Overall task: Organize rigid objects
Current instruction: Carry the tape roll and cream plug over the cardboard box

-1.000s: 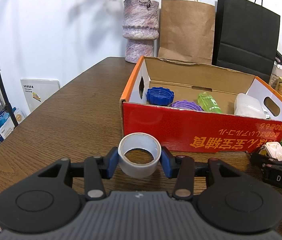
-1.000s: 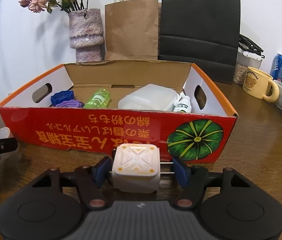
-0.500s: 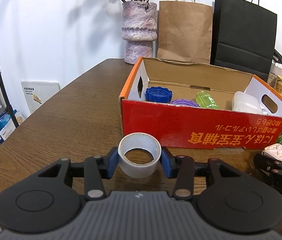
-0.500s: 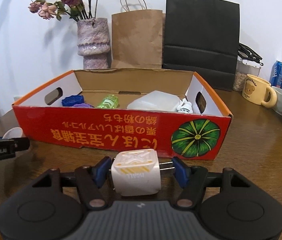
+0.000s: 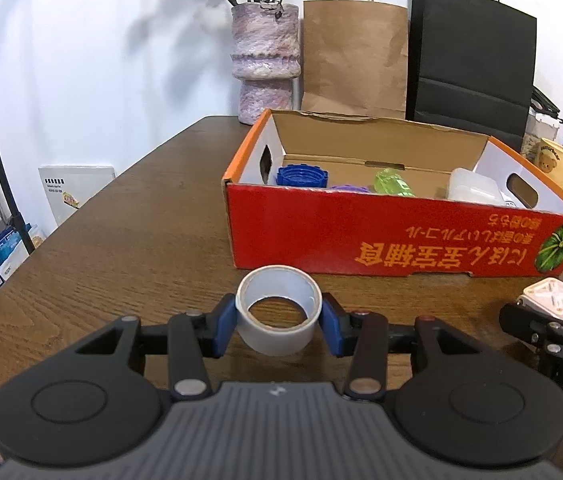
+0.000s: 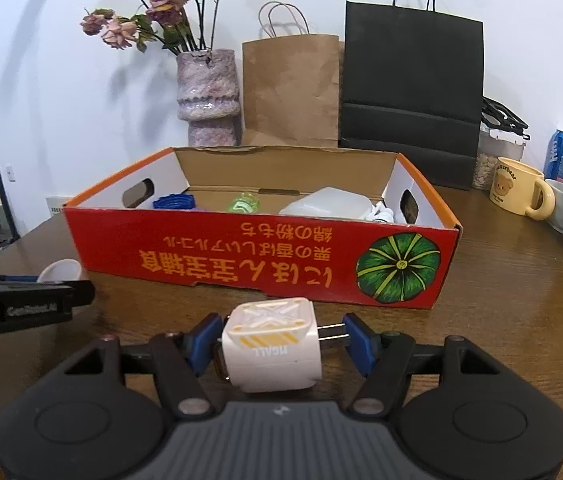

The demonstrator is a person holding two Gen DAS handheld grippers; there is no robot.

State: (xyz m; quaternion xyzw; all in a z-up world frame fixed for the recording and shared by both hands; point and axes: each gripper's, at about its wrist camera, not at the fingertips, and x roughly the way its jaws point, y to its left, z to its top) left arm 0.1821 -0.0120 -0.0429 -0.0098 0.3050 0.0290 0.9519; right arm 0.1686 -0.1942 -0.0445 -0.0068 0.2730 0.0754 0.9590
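The red box's (image 6: 241, 256) near wall hides most of its contents: only the tops of a blue lid (image 6: 173, 201), a green bottle (image 6: 244, 202) and a pale container (image 6: 327, 202) show. At lower centre, the left gripper (image 5: 279, 322) clamps a white tape roll (image 5: 279, 316), hollow side up. The right gripper (image 6: 277, 338) grasps a white cube charger (image 6: 271, 342) by its body and prongs.

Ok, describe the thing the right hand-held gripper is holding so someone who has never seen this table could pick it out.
Find the red cardboard box with the green pumpkin picture on the wooden table. Just in front of its long printed side, the right hand-held gripper grips a small white cube-shaped plug adapter. Unlike the grey tape roll in the left hand-held gripper, it is boxy, with yellow stripes, a raised X pattern and metal prongs on one side.
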